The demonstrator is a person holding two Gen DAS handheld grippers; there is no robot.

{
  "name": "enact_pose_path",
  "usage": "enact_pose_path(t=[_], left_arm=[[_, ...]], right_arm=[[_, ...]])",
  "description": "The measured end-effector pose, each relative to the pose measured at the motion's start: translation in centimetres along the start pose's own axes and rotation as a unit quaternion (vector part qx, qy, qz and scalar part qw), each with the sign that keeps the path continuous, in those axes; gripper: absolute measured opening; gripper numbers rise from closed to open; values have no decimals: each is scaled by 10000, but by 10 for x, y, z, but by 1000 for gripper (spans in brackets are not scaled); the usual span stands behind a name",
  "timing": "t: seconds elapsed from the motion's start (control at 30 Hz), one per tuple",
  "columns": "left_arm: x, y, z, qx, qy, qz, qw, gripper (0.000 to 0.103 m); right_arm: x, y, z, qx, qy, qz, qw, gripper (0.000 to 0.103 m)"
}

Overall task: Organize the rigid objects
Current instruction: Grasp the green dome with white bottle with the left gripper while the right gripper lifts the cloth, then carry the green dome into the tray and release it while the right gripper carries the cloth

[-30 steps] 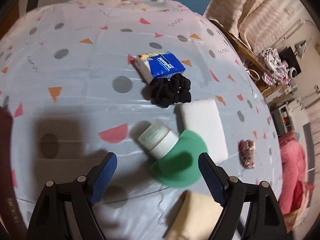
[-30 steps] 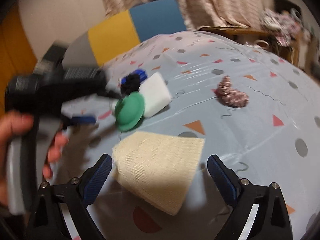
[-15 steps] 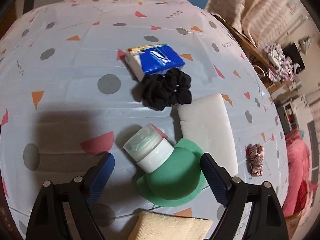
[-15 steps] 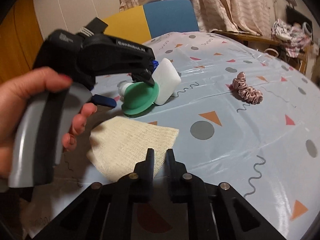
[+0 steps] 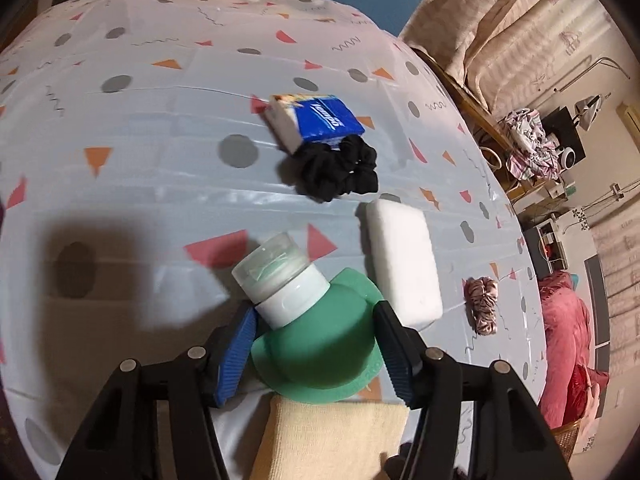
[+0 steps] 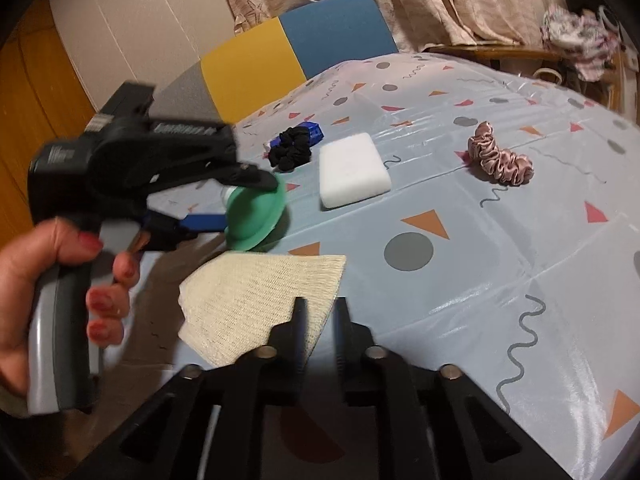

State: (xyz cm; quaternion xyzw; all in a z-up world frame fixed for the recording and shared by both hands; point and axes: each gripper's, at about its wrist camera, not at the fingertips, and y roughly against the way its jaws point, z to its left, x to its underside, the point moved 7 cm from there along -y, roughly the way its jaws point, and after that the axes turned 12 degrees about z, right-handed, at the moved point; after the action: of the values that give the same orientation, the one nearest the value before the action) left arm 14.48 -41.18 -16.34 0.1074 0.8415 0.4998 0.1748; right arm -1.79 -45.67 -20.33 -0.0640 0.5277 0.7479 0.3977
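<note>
Your left tongs [image 5: 316, 344] are closing around the green squeeze bottle [image 5: 320, 344], which lies on the surface [image 5: 160, 160], white cap pointing away from you. Its long axis runs between the pads. Your right tongs [image 6: 320, 312], narrow and opening, hold nothing.

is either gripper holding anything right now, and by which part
The left gripper is closing around the green squeeze bottle, its pads at the sides of the soft body just below the white cap. The right gripper, jaws opening, holds nothing.
</note>
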Motion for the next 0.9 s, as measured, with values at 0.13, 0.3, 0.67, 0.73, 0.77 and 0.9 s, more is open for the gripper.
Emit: enact_pose_path(t=[0.13, 0.3, 0.67, 0.73, 0.77, 0.9], left_arm=[[10, 25, 7, 41, -74, -225, 9997, 60], [22, 61, 18, 161, -23, -568, 9983, 60], [53, 148, 36, 161, -184, -1233, 9921, 61], [58, 159, 41, 217, -182, -1293, 9912, 61], [59, 162, 42, 247, -178, -1305, 9910, 61], [67, 175, 50, 302, -174, -1373, 9899, 61]], right_arm=[[-10, 23, 5, 285, 223, -211, 9991, 98], [-30, 17, 30, 521, 1240, 314, 9904, 103], [-19, -42, 93, 560, 3482, 1725, 9197, 103], [-16, -53, 93, 617, 3643, 1974, 9080, 103], [-13, -59, 92, 634, 3666, 2089, 9044, 103], [-11, -67, 82, 518, 3329, 2210, 9152, 102]])
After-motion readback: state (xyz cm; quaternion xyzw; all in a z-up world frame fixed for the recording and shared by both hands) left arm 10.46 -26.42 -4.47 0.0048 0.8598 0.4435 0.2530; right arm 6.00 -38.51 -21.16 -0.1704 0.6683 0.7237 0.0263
